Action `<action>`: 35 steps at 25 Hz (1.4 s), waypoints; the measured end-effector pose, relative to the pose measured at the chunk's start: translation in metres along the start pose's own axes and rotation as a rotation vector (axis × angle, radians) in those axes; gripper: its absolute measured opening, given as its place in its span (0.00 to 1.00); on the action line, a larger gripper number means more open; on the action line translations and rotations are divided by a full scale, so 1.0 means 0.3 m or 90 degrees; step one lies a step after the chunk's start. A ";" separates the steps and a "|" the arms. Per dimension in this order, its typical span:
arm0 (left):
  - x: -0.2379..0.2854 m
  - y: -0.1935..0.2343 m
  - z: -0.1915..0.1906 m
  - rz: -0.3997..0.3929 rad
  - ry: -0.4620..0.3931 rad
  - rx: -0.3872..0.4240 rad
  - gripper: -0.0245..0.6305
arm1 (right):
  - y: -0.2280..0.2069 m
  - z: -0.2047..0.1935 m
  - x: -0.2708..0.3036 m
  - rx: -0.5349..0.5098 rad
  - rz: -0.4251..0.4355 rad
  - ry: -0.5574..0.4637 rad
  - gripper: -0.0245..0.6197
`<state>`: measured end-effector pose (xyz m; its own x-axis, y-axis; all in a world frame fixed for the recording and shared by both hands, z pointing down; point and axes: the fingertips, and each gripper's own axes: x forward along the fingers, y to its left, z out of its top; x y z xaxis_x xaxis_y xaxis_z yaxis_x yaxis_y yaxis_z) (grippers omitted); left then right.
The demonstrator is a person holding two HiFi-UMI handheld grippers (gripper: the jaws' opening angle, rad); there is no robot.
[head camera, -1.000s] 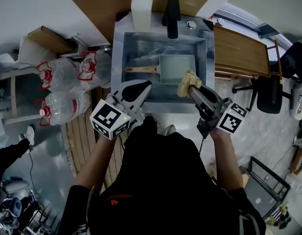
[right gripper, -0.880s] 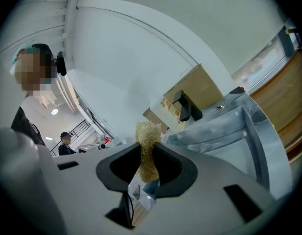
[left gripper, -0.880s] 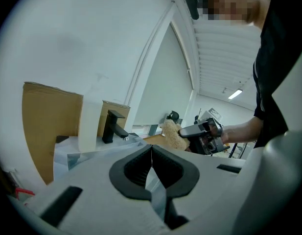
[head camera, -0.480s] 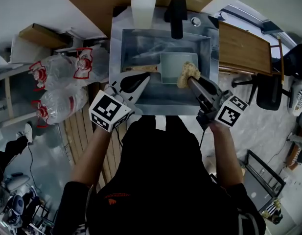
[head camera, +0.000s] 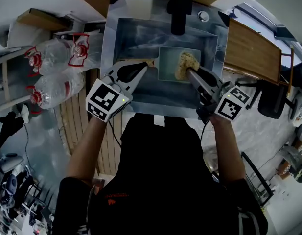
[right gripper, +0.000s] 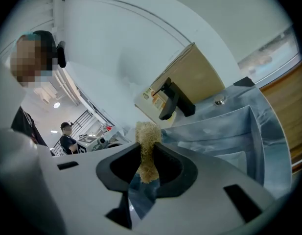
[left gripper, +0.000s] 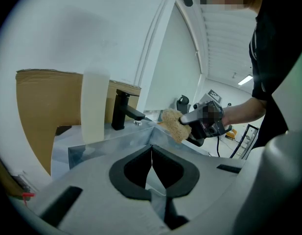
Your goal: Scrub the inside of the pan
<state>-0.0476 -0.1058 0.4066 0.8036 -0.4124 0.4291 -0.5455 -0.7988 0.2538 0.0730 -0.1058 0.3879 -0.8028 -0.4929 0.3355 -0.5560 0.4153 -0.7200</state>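
As seen from the head view, steel sink [head camera: 114, 43] with rectangular pan [head camera: 168, 70] lying flat inside, near the back wall. Long axis left-right, wooden handle [head camera: 151, 61] pointing to person's left. Left gripper [head camera: 145, 66] clenched on nothing, tips just by handle. Right gripper [head camera: 188, 72] clamped on sponge [head camera: 185, 62], down inside pan's right half.

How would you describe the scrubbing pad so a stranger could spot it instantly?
Find the steel sink below the black faucet; a square pan lies in it. The pad is at that pan's right side, clamped in the right gripper. It is the only tan, shaggy, fibrous lump among smooth grey metal.
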 end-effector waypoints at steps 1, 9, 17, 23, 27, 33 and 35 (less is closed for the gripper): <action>0.015 0.003 -0.005 0.003 0.007 0.002 0.07 | -0.016 0.003 0.001 -0.001 0.003 0.006 0.17; 0.145 0.017 -0.085 -0.020 0.107 0.112 0.07 | -0.149 0.038 0.013 -0.063 -0.014 0.061 0.17; 0.229 0.047 -0.250 -0.069 0.246 0.187 0.08 | -0.247 -0.008 0.085 -0.115 -0.061 0.128 0.17; 0.275 0.056 -0.347 -0.120 0.343 0.291 0.24 | -0.289 -0.056 0.148 -0.154 -0.090 0.177 0.17; 0.293 0.053 -0.431 -0.157 0.426 0.364 0.33 | -0.315 -0.090 0.185 -0.191 -0.110 0.214 0.17; 0.303 0.085 -0.550 -0.175 0.528 0.432 0.35 | -0.370 -0.165 0.240 -0.222 -0.138 0.276 0.17; 0.306 0.098 -0.584 -0.175 0.557 0.446 0.35 | -0.388 -0.192 0.258 -0.225 -0.145 0.294 0.17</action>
<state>-0.0315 -0.0905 0.6053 0.2860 0.0391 0.9574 0.0939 -0.9955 0.0126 0.0633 -0.1484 0.5327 -0.6229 -0.2504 0.7411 -0.6982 0.6052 -0.3824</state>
